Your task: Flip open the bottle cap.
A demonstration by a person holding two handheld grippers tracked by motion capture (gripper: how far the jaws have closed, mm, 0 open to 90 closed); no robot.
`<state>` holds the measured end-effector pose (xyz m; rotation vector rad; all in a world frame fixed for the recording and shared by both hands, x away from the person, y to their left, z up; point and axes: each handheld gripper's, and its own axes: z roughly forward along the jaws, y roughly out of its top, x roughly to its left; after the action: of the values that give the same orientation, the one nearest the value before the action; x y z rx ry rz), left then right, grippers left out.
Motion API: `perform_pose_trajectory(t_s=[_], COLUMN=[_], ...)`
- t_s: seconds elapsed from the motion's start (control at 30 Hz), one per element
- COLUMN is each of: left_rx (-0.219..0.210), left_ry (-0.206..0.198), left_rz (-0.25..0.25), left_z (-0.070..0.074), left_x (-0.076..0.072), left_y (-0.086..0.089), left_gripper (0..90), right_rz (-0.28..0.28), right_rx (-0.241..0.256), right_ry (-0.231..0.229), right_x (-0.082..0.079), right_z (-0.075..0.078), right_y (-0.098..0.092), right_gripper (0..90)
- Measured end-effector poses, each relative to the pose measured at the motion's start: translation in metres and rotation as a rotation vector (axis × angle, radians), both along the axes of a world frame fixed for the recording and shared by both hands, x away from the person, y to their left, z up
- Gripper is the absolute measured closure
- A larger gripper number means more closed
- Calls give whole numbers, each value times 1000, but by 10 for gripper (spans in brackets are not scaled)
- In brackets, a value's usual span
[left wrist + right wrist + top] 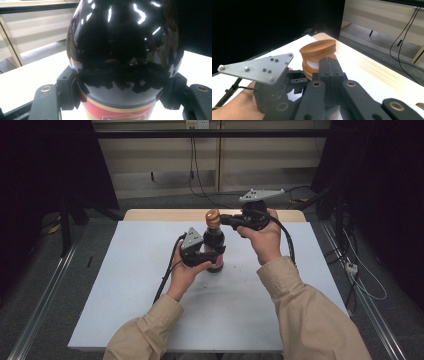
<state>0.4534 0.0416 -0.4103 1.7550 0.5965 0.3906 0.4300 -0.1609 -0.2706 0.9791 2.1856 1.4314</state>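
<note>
Glossy dark bottle [125, 50], orange cap [318, 50], upright.

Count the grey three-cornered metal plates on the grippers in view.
2. One grey three-cornered metal plate tops the right gripper beside the orange bottle cap; the other tops the left gripper clamping the dark glass bottle.

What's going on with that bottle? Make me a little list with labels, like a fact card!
Bottle: dark glossy bottle standing upright on the white table
Cap: orange-brown cap, tilted in the right gripper view
Label: red with a gold edge, low on the bottle
Left gripper: left gripper shut on the bottle's body, one of its fingers on each side
Right gripper: right gripper shut on the neck just under the cap
Hands: one hand holds each gripper, in beige sleeves
Behind the table: wall, cables
</note>
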Motion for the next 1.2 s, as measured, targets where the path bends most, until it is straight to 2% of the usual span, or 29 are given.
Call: perform_pose_trajectory(t_s=[0.57,0.67,0.9,1.2], left_rx=[-8,3,-1,2], left_ry=[1,-2,-1,-4], left_rz=[1,-3,3,3], left_z=[0,0,0,0], left_x=[0,0,-1,-1], left_y=[-1,0,0,0], left_gripper=[306,306,307,306], right_rz=[-11,-12,-8,-2], right_rx=[2,-2,25,13], right_ry=[2,-2,9,5], right_x=[-2,-3,-2,-2], right_z=[-1,0,0,1], right_y=[0,1,1,1], right_gripper=[900,900,900,900])
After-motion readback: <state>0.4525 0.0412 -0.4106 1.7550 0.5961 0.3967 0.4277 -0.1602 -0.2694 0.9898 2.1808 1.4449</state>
